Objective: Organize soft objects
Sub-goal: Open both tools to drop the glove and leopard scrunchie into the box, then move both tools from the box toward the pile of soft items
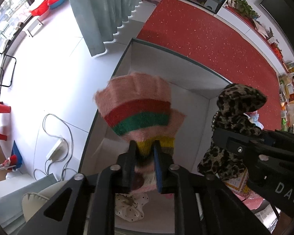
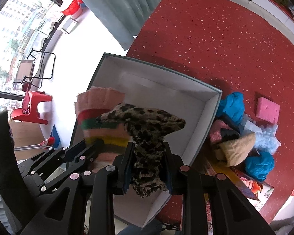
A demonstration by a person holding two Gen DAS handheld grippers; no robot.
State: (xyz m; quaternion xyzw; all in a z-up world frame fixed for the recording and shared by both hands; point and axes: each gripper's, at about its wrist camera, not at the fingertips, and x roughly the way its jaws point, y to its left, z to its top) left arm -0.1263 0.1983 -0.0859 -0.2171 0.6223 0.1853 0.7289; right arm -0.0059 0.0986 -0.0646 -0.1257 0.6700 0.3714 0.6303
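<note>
Right now both grippers hang over the open box (image 2: 211,105) w/ white inside. Left gripper (image 1: 145,146) jaws clamp the striped knit piece (image 1: 139,109) nr the box's left wall; right gripper (image 2: 148,150) jaws clamp the leopard-print cloth (image 2: 145,121) mid-box.

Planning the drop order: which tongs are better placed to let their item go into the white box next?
Probably the left. The left tongs hold the striped knit directly above the white box; the right tongs grip the leopard-print cloth nearer its edge.
</note>
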